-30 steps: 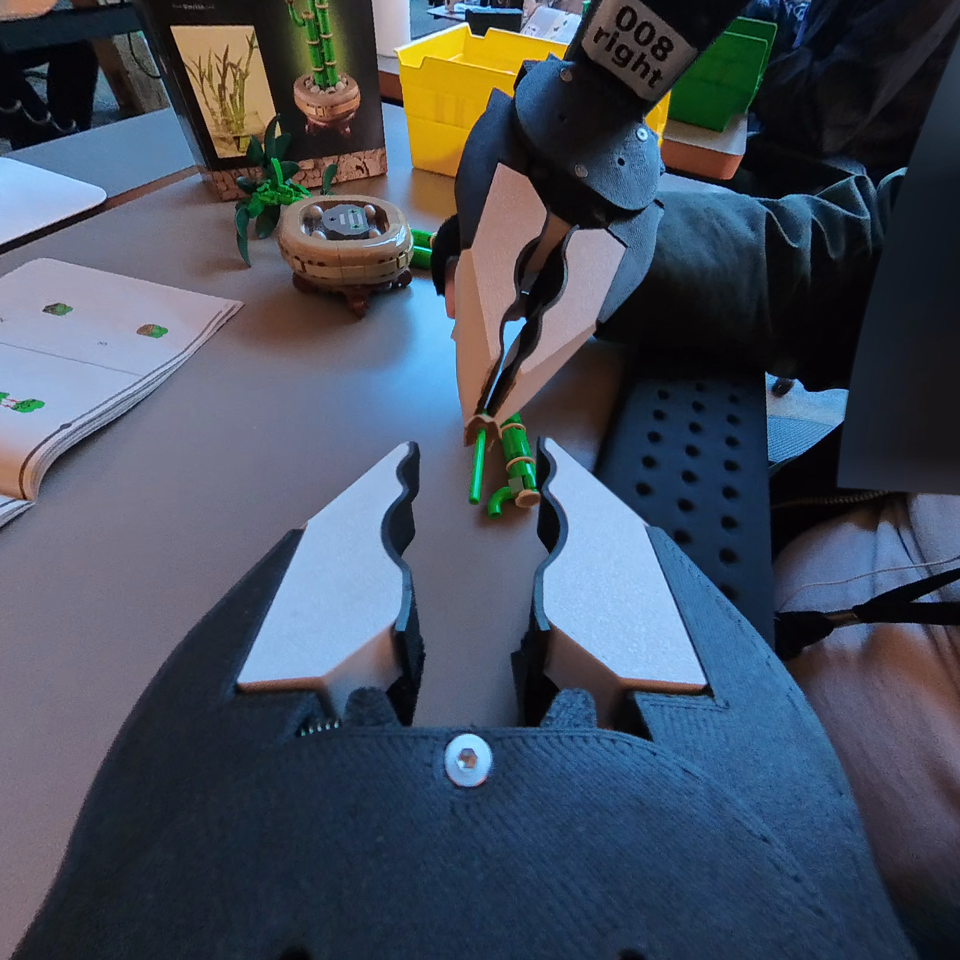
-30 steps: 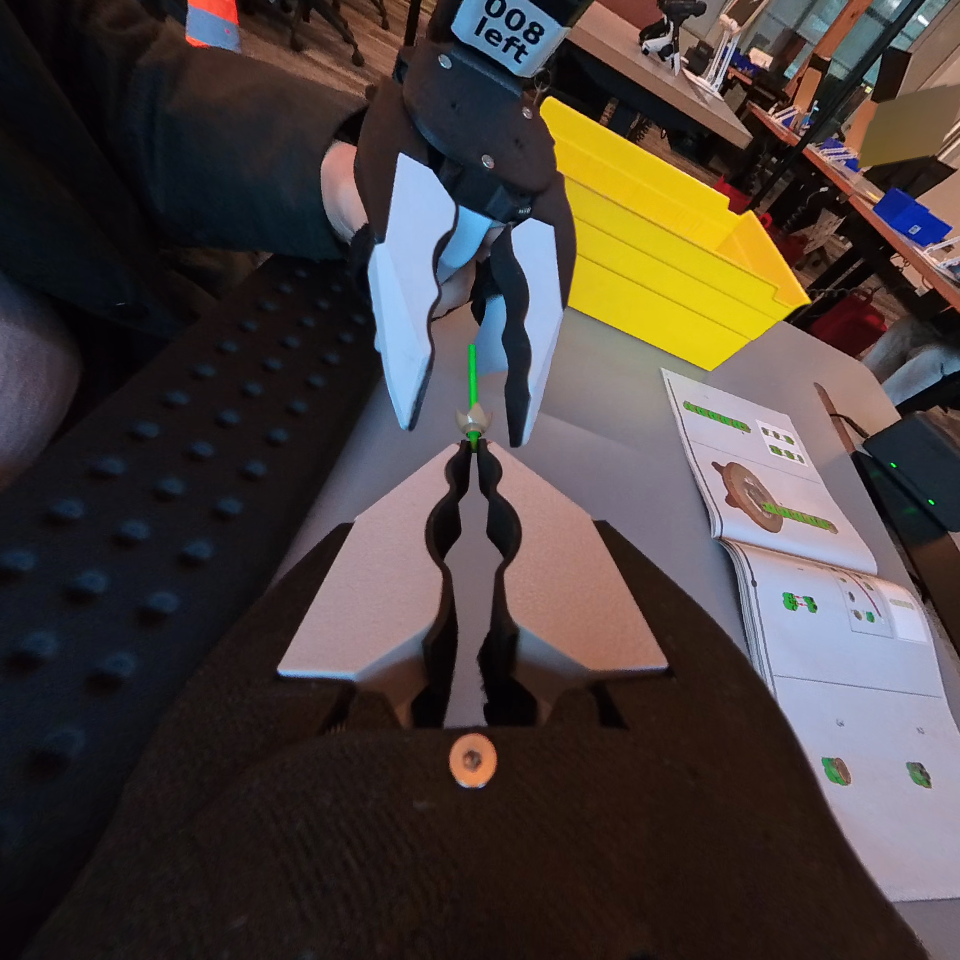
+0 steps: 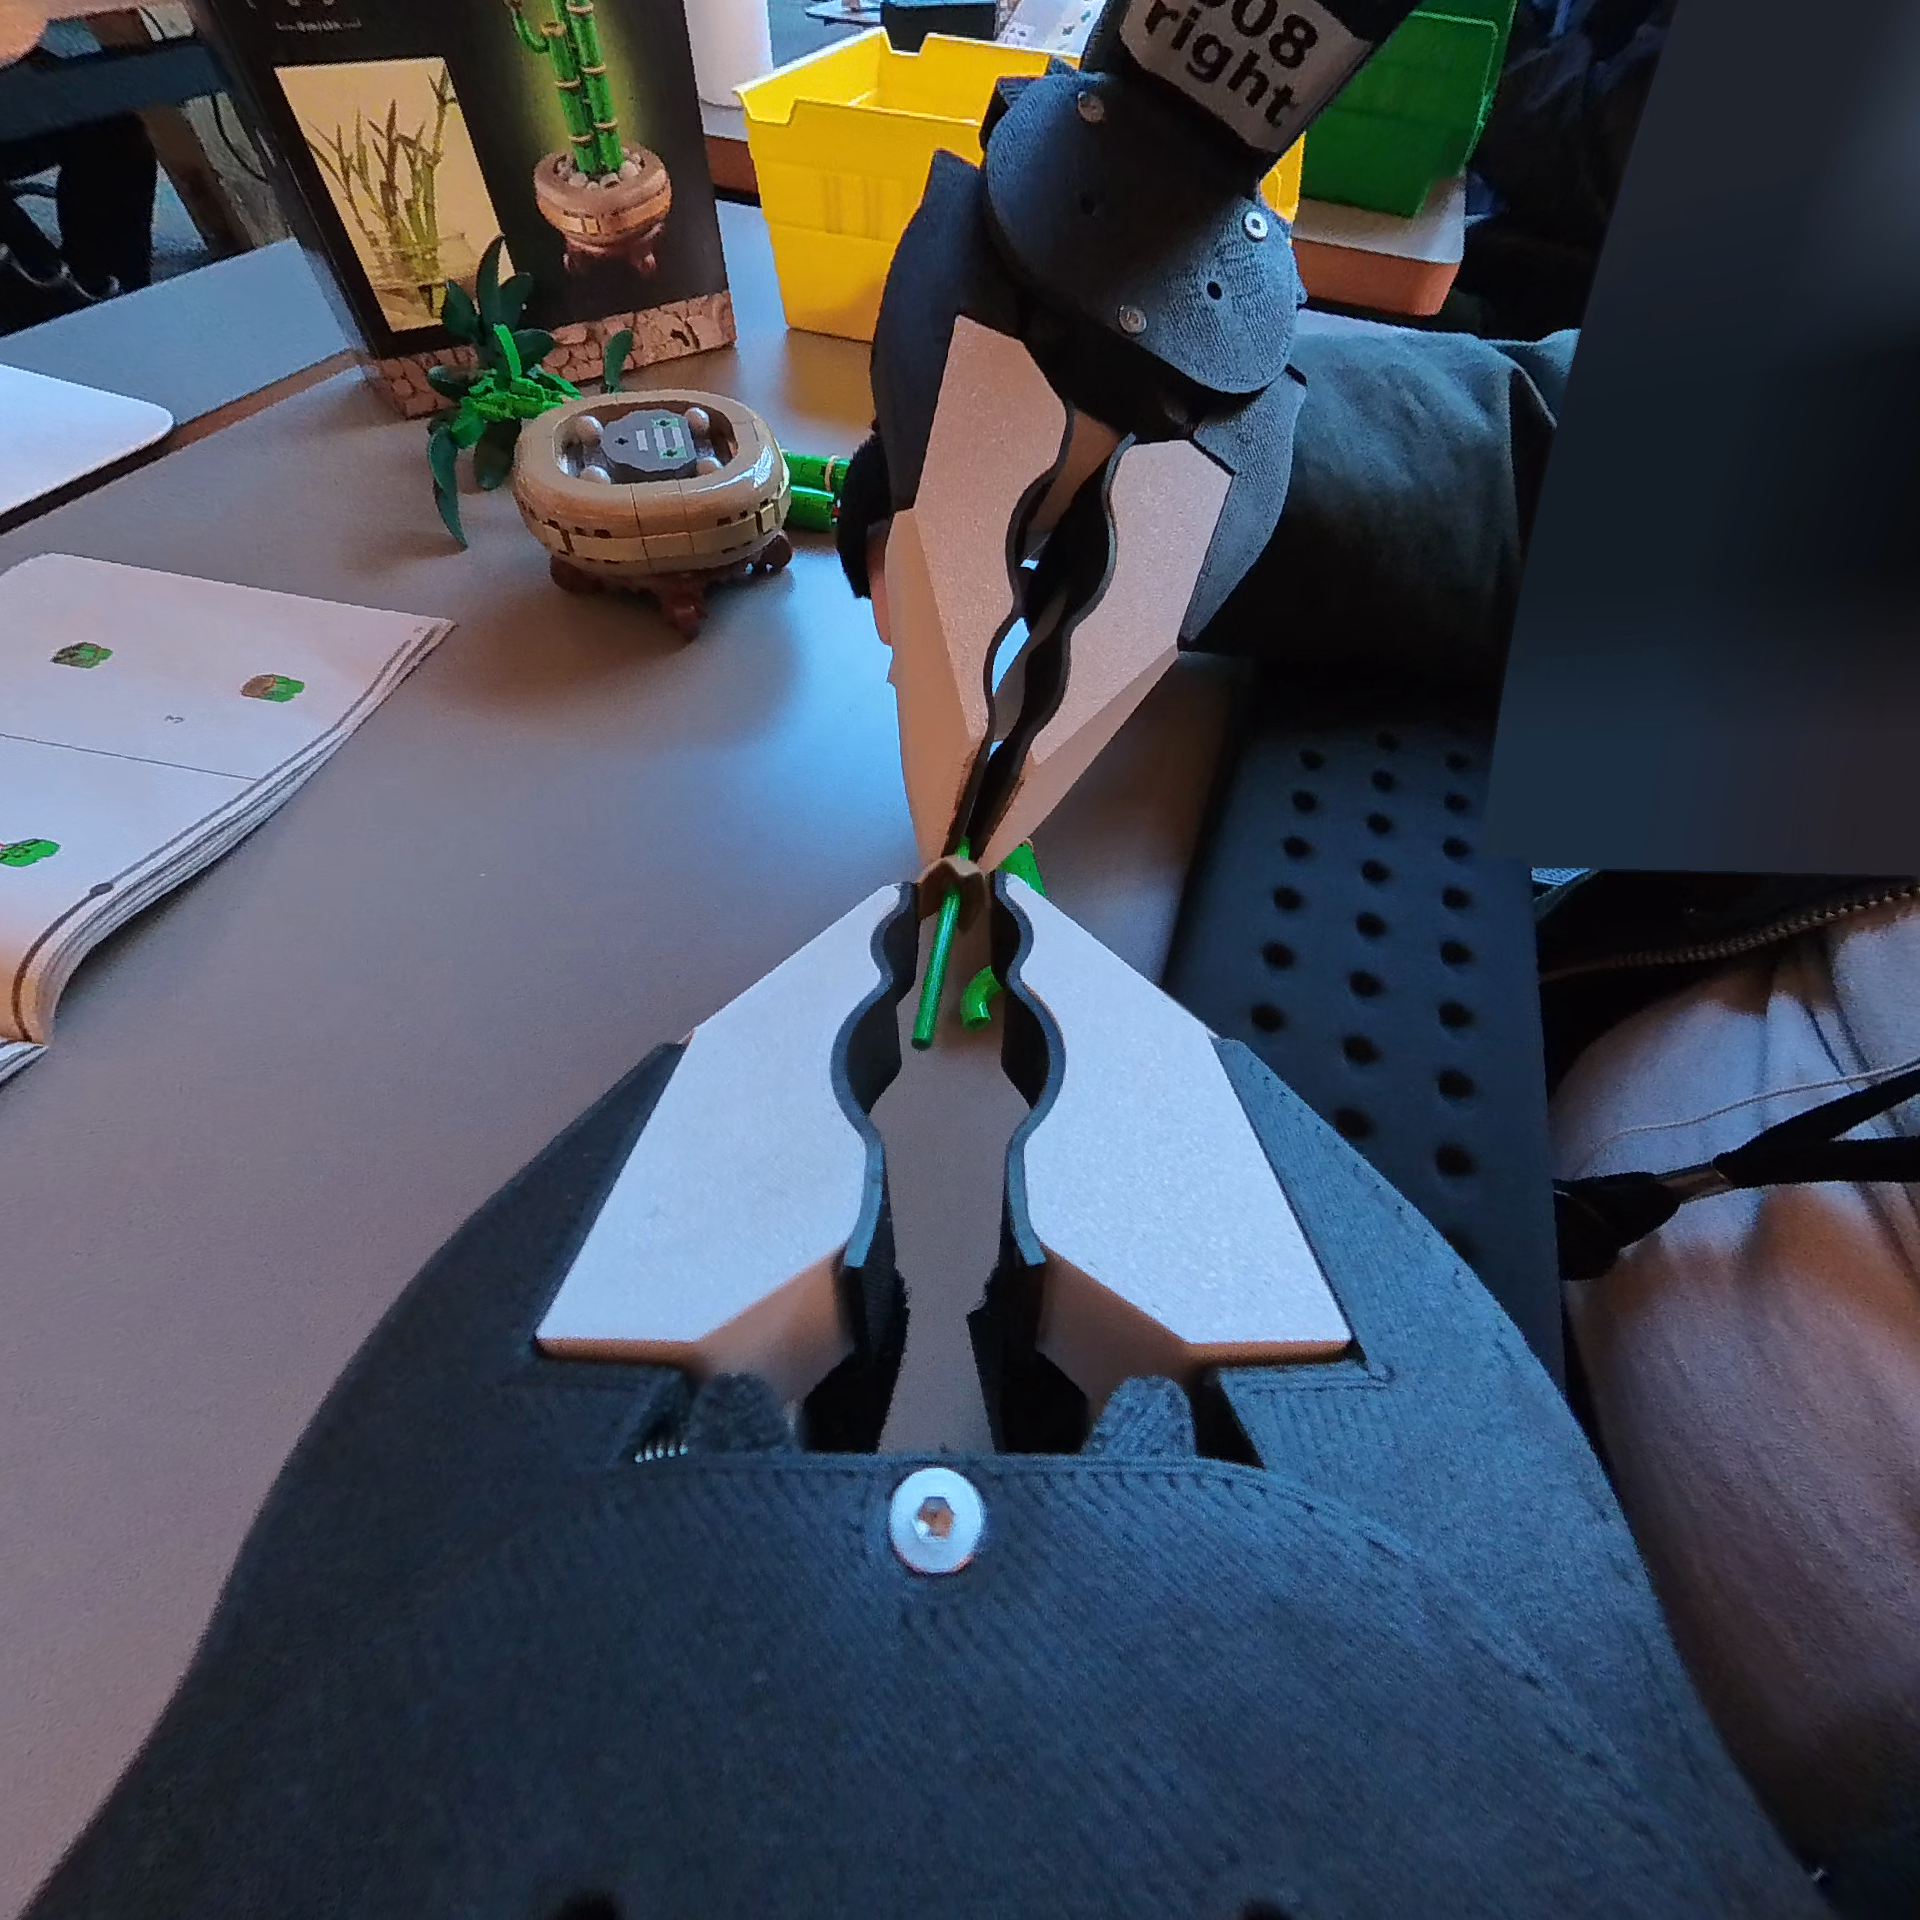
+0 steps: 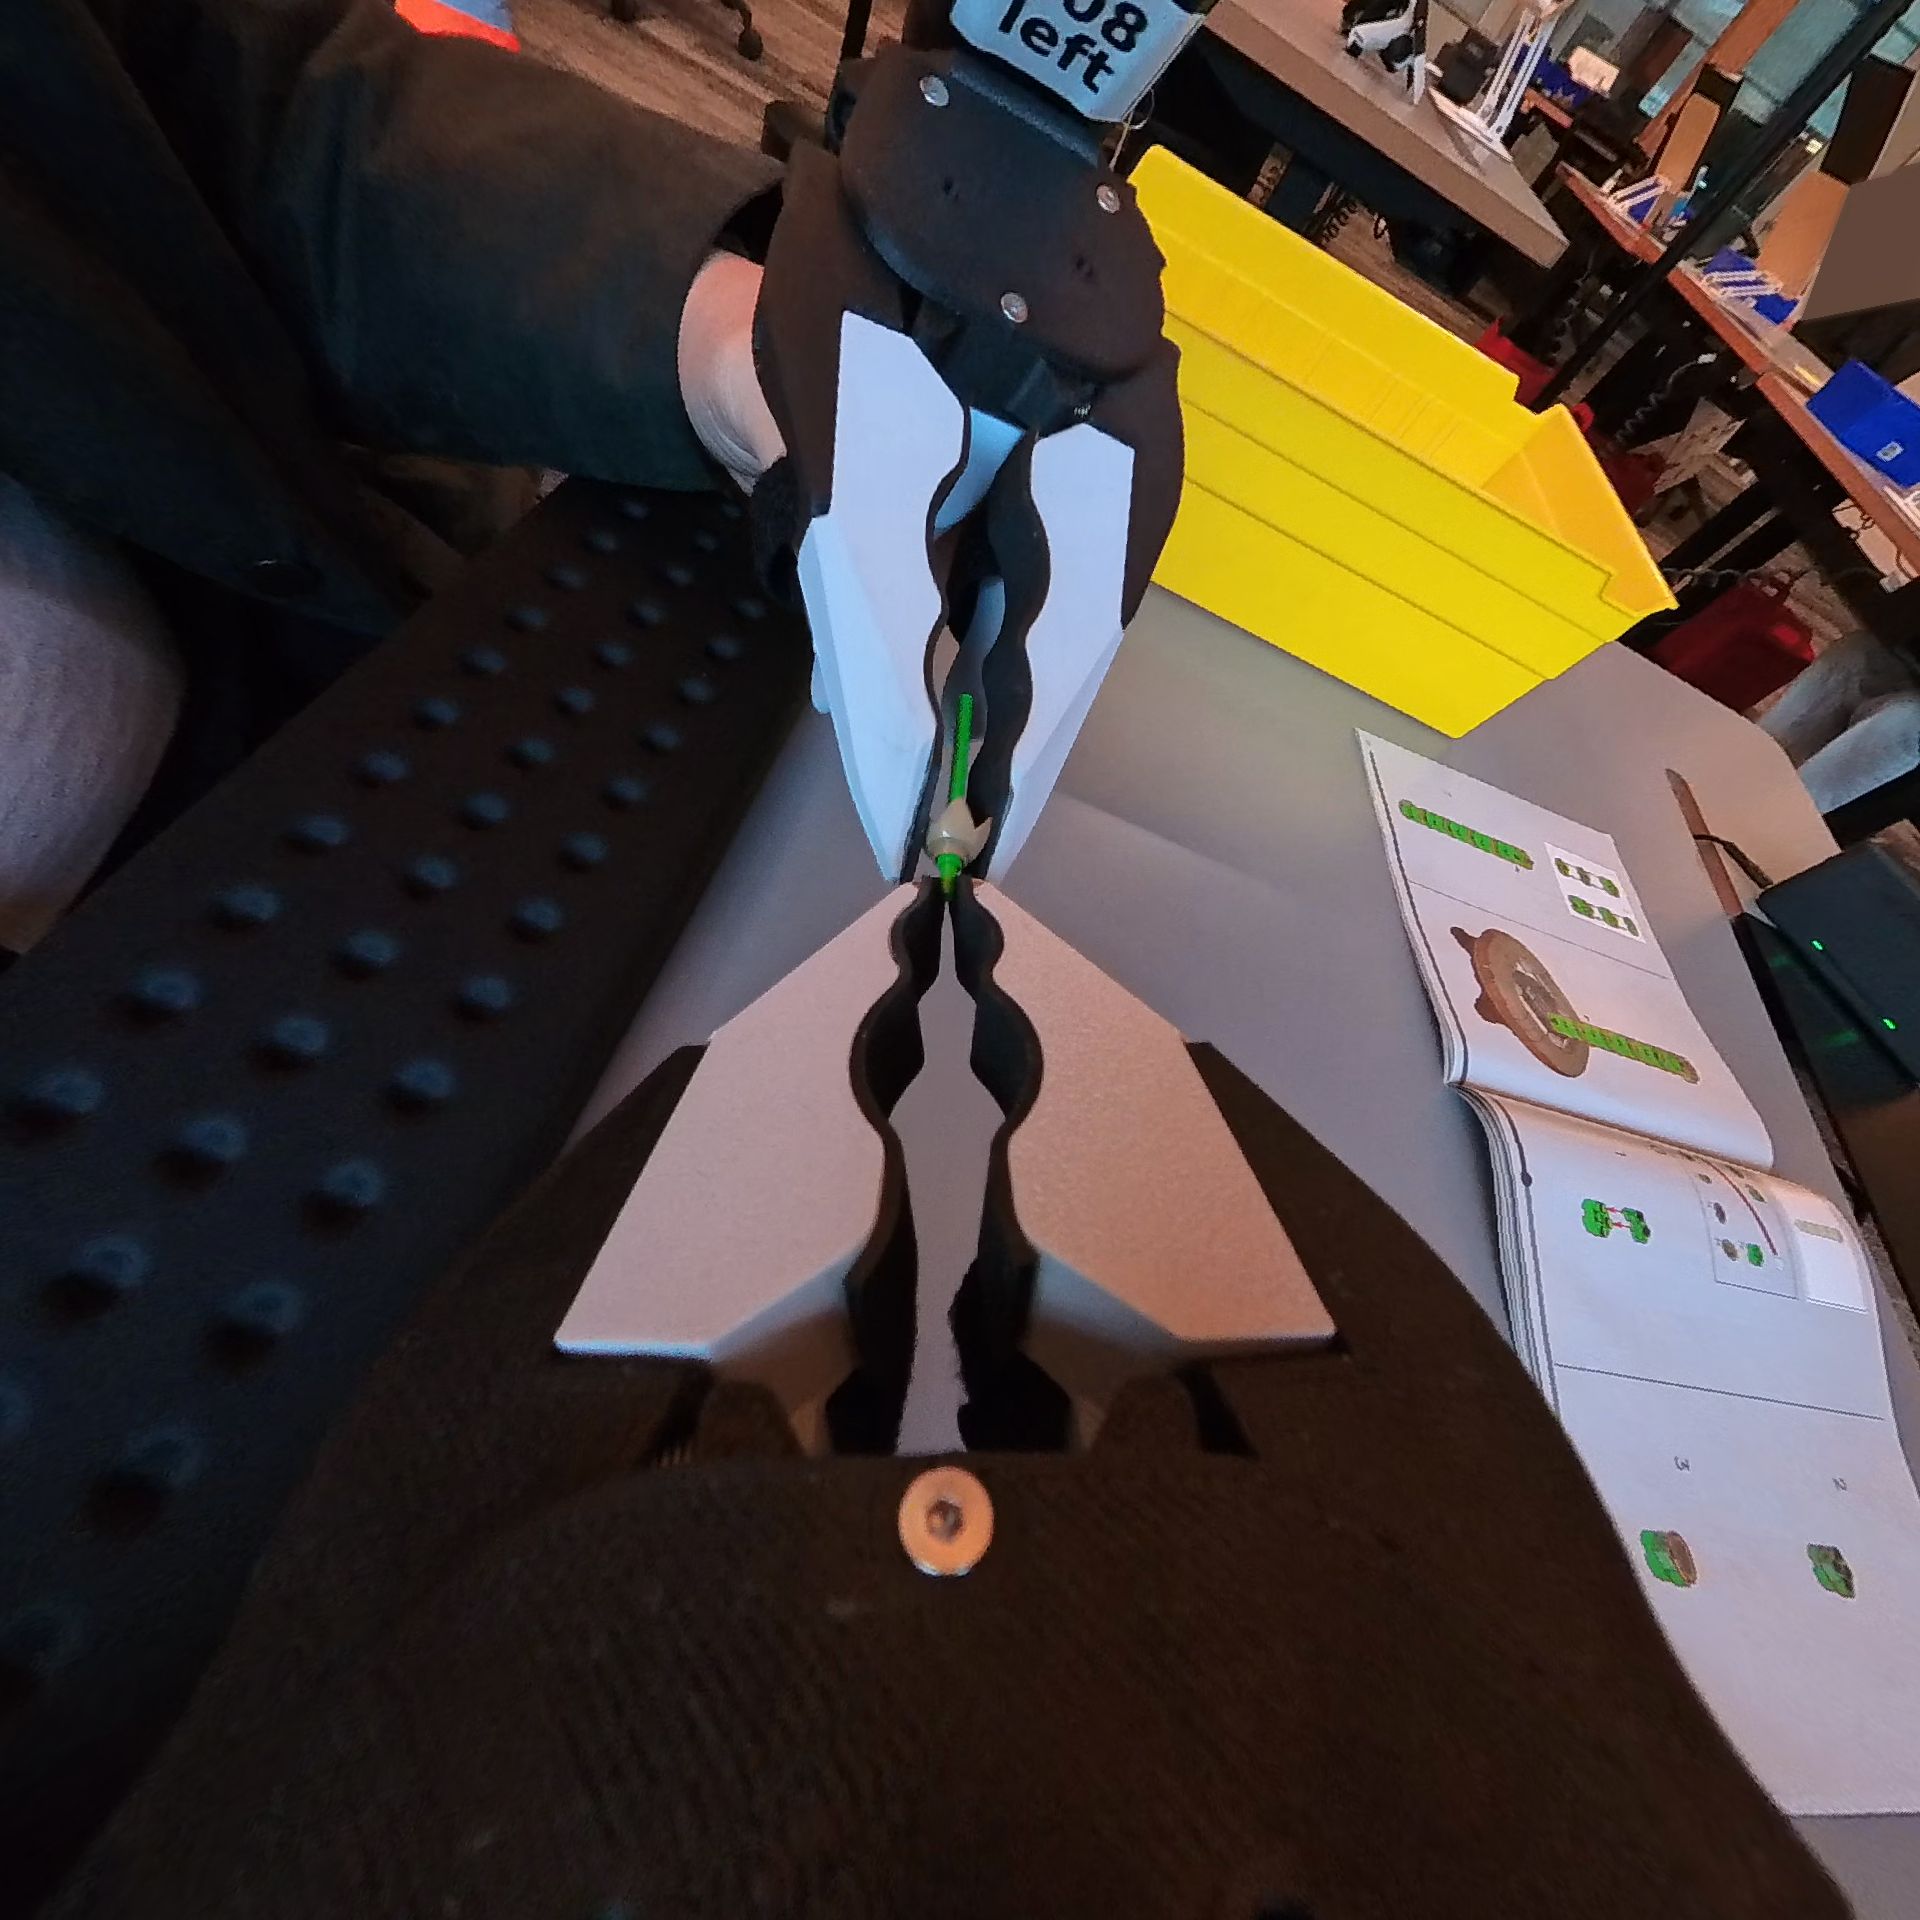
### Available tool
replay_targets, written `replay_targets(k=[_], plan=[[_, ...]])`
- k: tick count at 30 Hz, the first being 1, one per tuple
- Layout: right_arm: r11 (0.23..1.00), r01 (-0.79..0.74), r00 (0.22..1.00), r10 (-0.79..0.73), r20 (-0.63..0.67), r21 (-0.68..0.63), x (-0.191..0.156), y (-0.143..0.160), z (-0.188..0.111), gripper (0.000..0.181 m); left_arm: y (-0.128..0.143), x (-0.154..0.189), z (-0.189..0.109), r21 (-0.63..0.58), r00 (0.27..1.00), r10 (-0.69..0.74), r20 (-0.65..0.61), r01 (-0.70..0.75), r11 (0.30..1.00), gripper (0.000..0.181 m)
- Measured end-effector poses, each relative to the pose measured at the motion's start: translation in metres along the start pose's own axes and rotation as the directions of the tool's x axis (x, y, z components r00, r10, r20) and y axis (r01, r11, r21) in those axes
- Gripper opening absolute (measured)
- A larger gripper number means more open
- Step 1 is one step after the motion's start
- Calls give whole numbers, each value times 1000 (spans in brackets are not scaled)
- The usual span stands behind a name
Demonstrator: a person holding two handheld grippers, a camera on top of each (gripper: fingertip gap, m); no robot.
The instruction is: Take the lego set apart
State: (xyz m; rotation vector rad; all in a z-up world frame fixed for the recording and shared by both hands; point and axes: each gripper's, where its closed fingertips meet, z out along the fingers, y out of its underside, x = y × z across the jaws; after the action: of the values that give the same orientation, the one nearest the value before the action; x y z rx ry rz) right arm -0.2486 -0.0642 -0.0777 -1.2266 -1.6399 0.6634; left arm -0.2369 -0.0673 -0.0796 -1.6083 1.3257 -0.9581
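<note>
— Changed?
— Left gripper point(image 3: 948, 891): wide a second ago, now narrowed onto the tan collar point(image 3: 951, 879), seemingly pinching it.
— Right gripper point(image 4: 943, 891)?
— Nearly closed, nipping the green rod point(image 4: 963, 748) by its tip.
— Where?
— Held aloft, well right of the pot point(image 3: 649, 499).
— Meaning?
— Opposed grips set; probably ready to pull collar off rod.

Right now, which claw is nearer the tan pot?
Right. The right claw reaches in from beside the tan pot; the left claw faces it from farther back.
</note>
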Motion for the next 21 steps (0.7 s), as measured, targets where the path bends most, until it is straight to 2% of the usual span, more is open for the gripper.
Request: replay_targets(k=[10, 12, 14, 21], plan=[[1000, -14, 1000, 14, 7, -9, 1, 3, -2, 1, 2, -1, 0, 5, 1000, -7, -2, 7, 1000, 12], [1000, -22, 1000, 22, 17, -7, 0, 4, -1, 1, 3, -1, 3, 0, 1000, -2, 5, 2, 1000, 21], [1000, -19, 1000, 19, 19, -16, -1, 6, 1, 1, 4, 0, 4, -16, 1000, 27, 16, -27, 1000, 12], [1000, -20, 999, 20, 32, 0, -2, 2, -2, 1, 1, 1, 2, 1, 999, 38, 13, -38, 999, 11]])
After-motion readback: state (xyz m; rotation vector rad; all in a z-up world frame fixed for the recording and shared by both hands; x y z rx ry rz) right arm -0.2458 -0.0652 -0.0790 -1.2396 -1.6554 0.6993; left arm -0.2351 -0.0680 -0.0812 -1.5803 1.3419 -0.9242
